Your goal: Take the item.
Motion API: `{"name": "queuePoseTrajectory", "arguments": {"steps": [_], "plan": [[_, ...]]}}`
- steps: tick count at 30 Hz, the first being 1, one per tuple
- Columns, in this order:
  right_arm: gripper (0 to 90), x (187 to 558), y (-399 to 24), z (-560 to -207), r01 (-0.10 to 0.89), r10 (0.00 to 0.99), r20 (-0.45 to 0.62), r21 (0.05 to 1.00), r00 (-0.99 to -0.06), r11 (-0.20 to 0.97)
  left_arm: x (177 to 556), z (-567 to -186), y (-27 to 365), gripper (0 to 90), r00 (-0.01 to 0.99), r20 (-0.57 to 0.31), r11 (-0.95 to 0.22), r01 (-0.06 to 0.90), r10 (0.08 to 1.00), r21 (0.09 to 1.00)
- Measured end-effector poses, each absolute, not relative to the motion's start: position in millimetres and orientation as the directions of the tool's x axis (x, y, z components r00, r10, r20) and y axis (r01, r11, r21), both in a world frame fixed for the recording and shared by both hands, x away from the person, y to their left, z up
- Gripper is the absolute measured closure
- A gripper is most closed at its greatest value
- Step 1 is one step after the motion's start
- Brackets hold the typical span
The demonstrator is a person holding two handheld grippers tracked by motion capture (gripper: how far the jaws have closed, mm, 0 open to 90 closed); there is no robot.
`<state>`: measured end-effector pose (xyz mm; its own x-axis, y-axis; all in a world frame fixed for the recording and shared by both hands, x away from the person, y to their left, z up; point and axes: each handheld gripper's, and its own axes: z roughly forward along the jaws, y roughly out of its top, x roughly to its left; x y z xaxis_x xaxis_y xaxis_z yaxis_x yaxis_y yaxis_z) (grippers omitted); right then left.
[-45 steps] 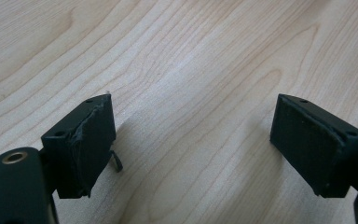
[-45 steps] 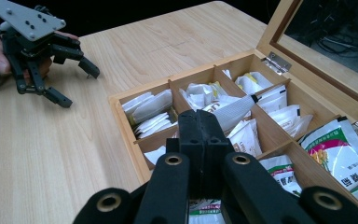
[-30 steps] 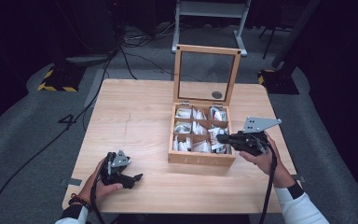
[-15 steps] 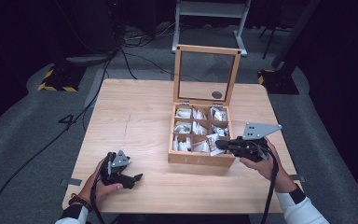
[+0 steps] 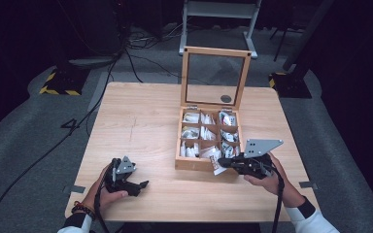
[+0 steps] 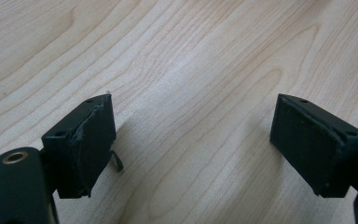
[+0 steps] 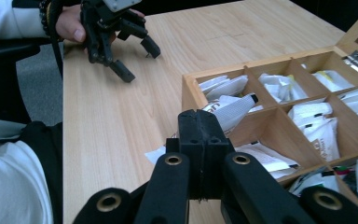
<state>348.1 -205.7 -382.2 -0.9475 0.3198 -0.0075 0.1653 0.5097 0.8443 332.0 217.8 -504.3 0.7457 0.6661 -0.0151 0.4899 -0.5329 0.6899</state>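
An open wooden box (image 5: 205, 166) with several compartments of white packets stands right of the table's middle. Over its front wall my right gripper (image 5: 222, 162) is shut on a white packet (image 5: 215, 168) that hangs down outside the box. In the right gripper view the shut jaws (image 7: 200, 123) hide most of the packet; its corner (image 7: 154, 155) sticks out at their left, beside the box wall (image 7: 190, 93). My left gripper (image 5: 142, 186) rests open on the table near the front left, and its jaws (image 6: 191, 140) hold nothing. It also shows far off (image 7: 137, 59).
The box's glass lid (image 5: 216, 51) stands upright at the back. Bare wooden table (image 5: 141, 121) spreads left of the box. Cables and a metal stand lie on the floor behind the table. The front edge is close to both hands.
My right gripper has drawn back toward the person and slightly left, from over the front right compartment to the front wall, bringing the packet with it. The left gripper has stayed put.
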Motion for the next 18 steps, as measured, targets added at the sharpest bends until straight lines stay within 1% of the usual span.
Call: {"name": "queuePoseTrajectory", "arguments": {"steps": [9, 18], "plan": [[90.0, 341, -199, -395, 0.156, 0.288, -0.005, 0.831, -0.958, 0.534, 332, -504, 218, 14.7, 0.746, -0.016, -0.533, 0.490, 0.666, 0.690], [90.0, 337, -190, -416, 0.155, 0.254, 0.003, 0.799, -0.967, 0.581, 332, -504, 218, 14.7, 0.746, -0.017, -0.532, 0.491, 0.666, 0.690]]}}
